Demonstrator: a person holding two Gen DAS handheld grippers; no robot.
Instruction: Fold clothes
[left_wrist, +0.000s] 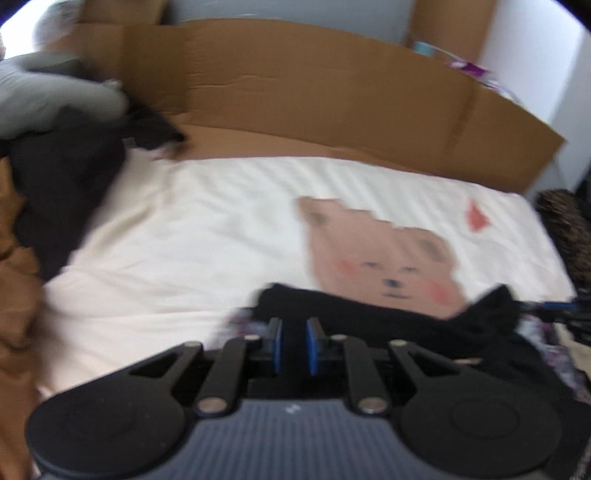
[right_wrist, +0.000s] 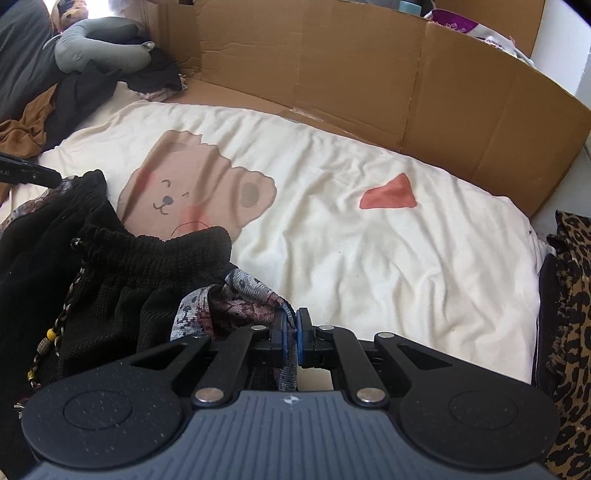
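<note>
A black knit garment (right_wrist: 129, 295) with an elastic waistband, a beaded drawstring and a patterned grey-maroon layer (right_wrist: 240, 299) lies bunched on the near left of the bed. My right gripper (right_wrist: 291, 325) is shut on the patterned layer's edge. The left wrist view is blurred. In it the same black garment (left_wrist: 369, 314) stretches just past my left gripper (left_wrist: 294, 332). The blue pads (left_wrist: 277, 343) stand close together with dark cloth between them. My left gripper's tip (right_wrist: 48, 177) also shows in the right wrist view, at the garment's far left corner.
A cream blanket (right_wrist: 369, 258) with a bear print covers the bed. A cardboard wall (right_wrist: 369, 74) runs along the far side. Grey neck pillow (right_wrist: 96, 44), brown cloth (right_wrist: 29, 122) and dark clothes (right_wrist: 81, 96) pile at far left. Leopard-print fabric (right_wrist: 572, 295) lies at right.
</note>
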